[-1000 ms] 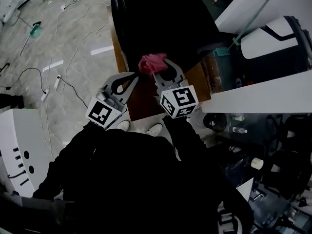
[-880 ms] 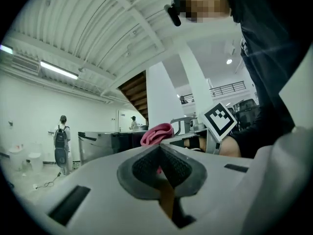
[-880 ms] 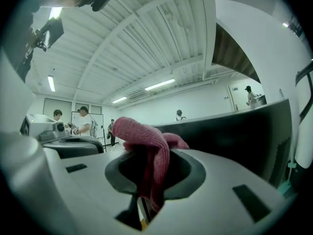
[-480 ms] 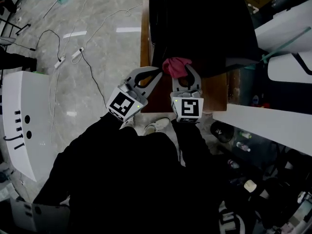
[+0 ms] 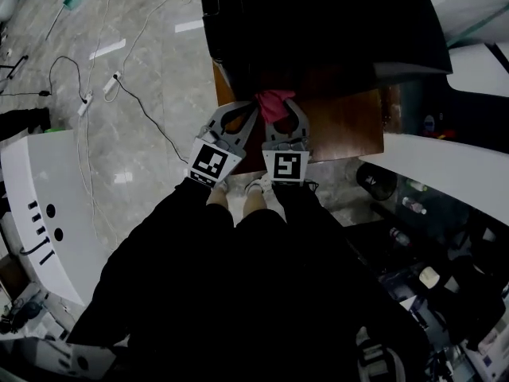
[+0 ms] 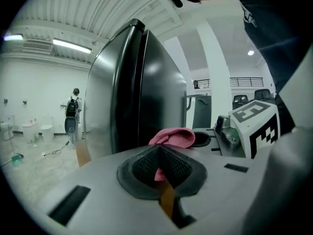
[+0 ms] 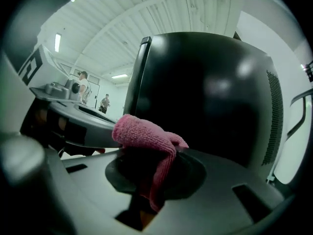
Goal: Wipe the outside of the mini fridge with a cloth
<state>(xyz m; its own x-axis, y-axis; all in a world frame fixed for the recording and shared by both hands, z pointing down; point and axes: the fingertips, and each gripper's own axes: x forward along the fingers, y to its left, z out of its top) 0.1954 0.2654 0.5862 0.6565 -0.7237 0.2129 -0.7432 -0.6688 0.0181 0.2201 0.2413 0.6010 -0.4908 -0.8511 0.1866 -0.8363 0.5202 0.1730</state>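
Note:
The black mini fridge (image 5: 318,22) stands on a brown wooden stand (image 5: 342,126). My right gripper (image 5: 278,111) is shut on a pink cloth (image 5: 274,100), which sits at the near lower edge of the fridge. In the right gripper view the cloth (image 7: 146,136) bulges out over the jaws, with the dark fridge side (image 7: 205,97) just behind it. Close beside it on the left is my left gripper (image 5: 248,111), shut with nothing held. The left gripper view shows the fridge (image 6: 132,92), the cloth (image 6: 173,137) and the right gripper's marker cube (image 6: 254,124).
Cables and power strips (image 5: 111,78) trail over the grey floor at left. A white machine (image 5: 40,205) stands at lower left and a white counter (image 5: 445,165) at right. The person's shoes (image 5: 254,185) are just below the stand. A person (image 6: 73,114) stands far off.
The head view has swung and the fridge now fills the top. Both grippers stay together at the fridge's near edge and have drawn closer side by side. The cloth stays in the right gripper.

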